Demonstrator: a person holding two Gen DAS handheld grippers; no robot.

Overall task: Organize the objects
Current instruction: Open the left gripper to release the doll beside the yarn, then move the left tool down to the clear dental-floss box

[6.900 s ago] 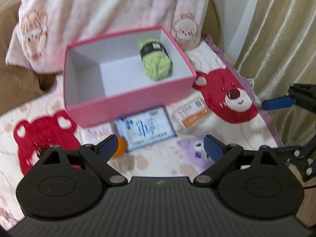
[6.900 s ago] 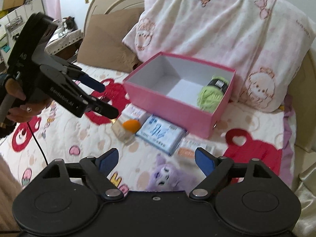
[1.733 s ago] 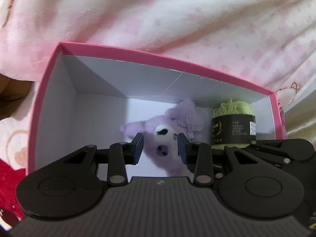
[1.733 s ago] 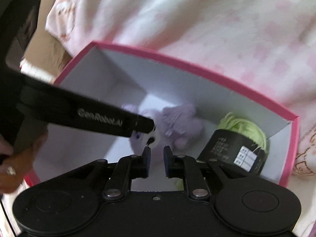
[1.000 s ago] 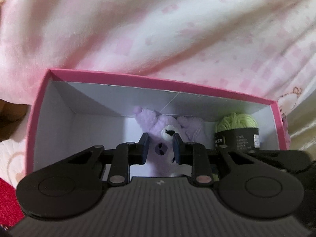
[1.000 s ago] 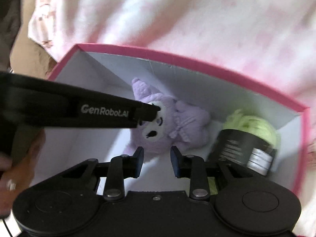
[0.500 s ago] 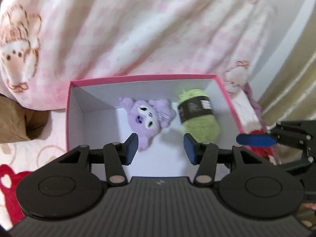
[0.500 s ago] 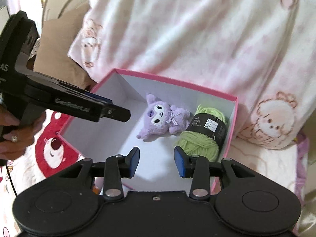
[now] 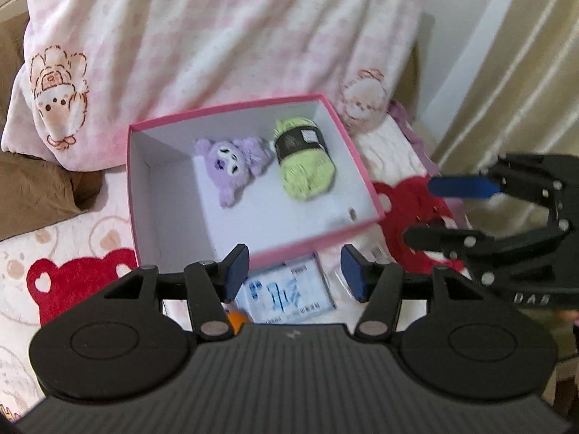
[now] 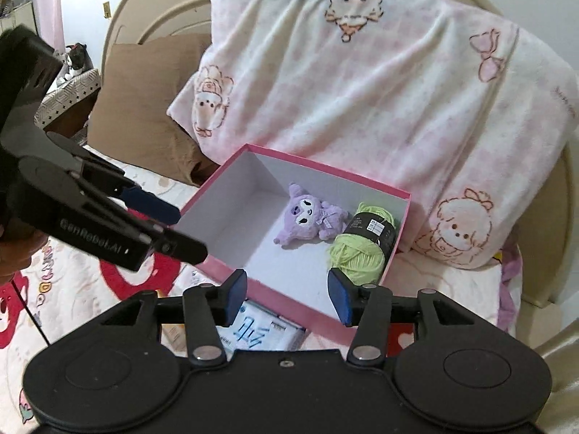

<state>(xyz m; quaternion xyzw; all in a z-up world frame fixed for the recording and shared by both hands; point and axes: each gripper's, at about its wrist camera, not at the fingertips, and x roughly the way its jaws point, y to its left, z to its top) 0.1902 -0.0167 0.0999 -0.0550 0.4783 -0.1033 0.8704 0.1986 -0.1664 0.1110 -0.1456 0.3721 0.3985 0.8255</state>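
Observation:
A pink box point(image 9: 311, 240) point(image 10: 289, 298) with a white inside stands on the bed. In it lie a purple plush toy point(image 9: 231, 157) point(image 10: 309, 215) and a green yarn ball point(image 9: 304, 166) point(image 10: 363, 244), side by side at the far end. My left gripper point(image 9: 295, 271) is open and empty, above the box's near wall; it also shows in the right wrist view point(image 10: 177, 231). My right gripper point(image 10: 286, 296) is open and empty, near the box's front corner; it also shows in the left wrist view point(image 9: 438, 211). A blue-and-white packet point(image 9: 289, 291) point(image 10: 258, 332) lies in front of the box.
A pink-and-white pillow point(image 9: 217, 47) point(image 10: 362, 90) leans behind the box. A brown cushion point(image 9: 32, 188) point(image 10: 144, 108) is at the left. An orange item point(image 9: 237, 320) peeks by the packet. A small pack point(image 9: 374, 253) lies right of the packet. Curtains point(image 9: 524, 72) hang at the right.
Both grippers have pulled back and up from the box and opened wider. The purple plush, earlier between my left fingers, now lies free in the box beside the yarn.

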